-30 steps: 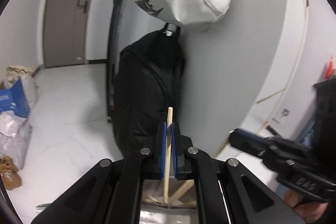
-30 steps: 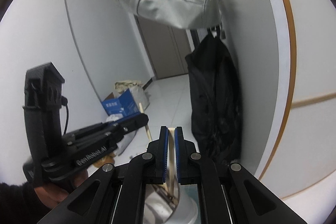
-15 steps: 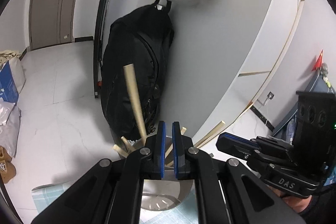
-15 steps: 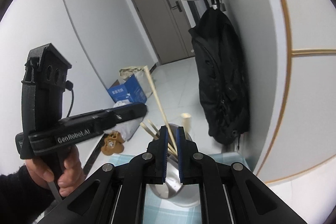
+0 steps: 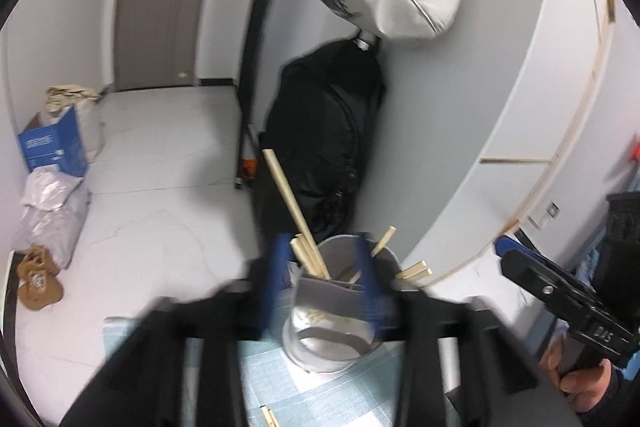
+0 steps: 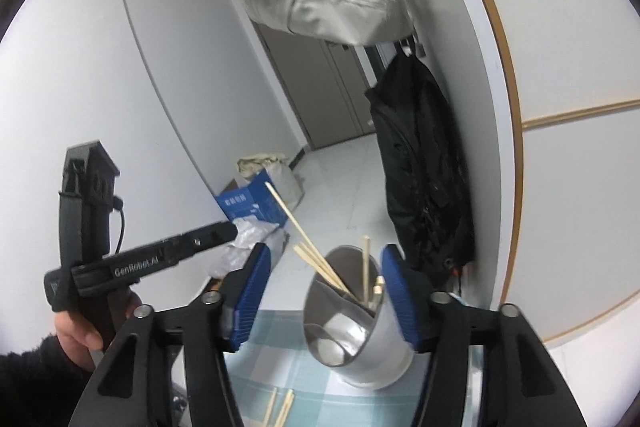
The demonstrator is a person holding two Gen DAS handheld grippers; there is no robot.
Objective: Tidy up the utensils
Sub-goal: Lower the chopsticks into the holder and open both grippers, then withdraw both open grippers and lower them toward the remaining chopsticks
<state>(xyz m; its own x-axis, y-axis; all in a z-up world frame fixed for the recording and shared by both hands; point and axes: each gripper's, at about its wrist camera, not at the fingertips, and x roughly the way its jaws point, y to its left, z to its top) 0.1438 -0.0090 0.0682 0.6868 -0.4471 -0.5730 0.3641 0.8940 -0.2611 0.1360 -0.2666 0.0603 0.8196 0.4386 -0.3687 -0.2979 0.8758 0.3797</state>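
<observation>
While the steel holder (image 6: 360,327) stands on the counter (image 6: 288,359), rigid but probably light and tippable, its chopsticks (image 6: 316,259) look thin, stiff, slick: pinch mid-shaft. Right tongs (image 6: 326,295) wide, empty; left tongs (image 5: 320,279) blurred, apart, empty. Loose sticks (image 6: 280,405) show clearer in right view

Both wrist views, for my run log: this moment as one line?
left tool: open, empty | right tool: open, empty | chopsticks: standing in metal holder | loose chopsticks: on checked cloth
</observation>
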